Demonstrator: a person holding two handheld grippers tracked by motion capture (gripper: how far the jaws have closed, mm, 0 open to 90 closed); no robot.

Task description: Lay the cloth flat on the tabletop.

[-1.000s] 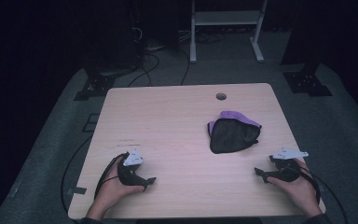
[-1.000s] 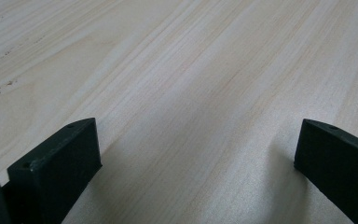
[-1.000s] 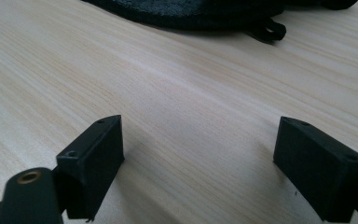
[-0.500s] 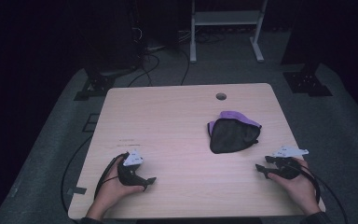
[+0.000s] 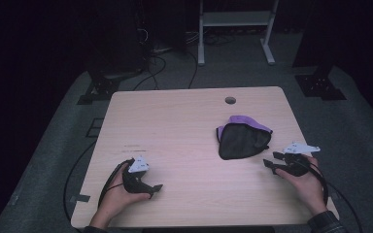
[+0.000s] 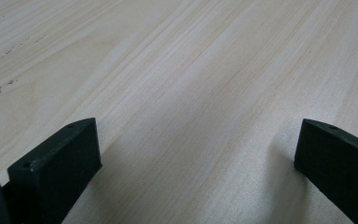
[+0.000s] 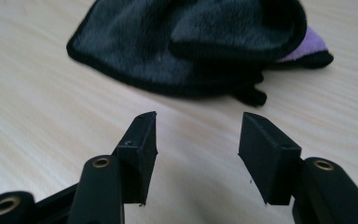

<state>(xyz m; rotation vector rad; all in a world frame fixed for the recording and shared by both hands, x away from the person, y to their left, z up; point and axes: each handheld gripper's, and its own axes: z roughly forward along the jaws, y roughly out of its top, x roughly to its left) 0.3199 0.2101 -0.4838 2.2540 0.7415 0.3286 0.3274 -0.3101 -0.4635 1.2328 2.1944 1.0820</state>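
Dark floor and cables surround a pale wood-grain table (image 5: 175, 126) with a round hole near its far edge. A crumpled black plush cloth (image 5: 242, 140) with a purple underside lies right of centre. At the near right, the right gripper (image 5: 270, 160) rests just beside it, jaws apart and empty. At the near left, the left gripper (image 5: 153, 190) rests with jaws spread wide over bare wood.
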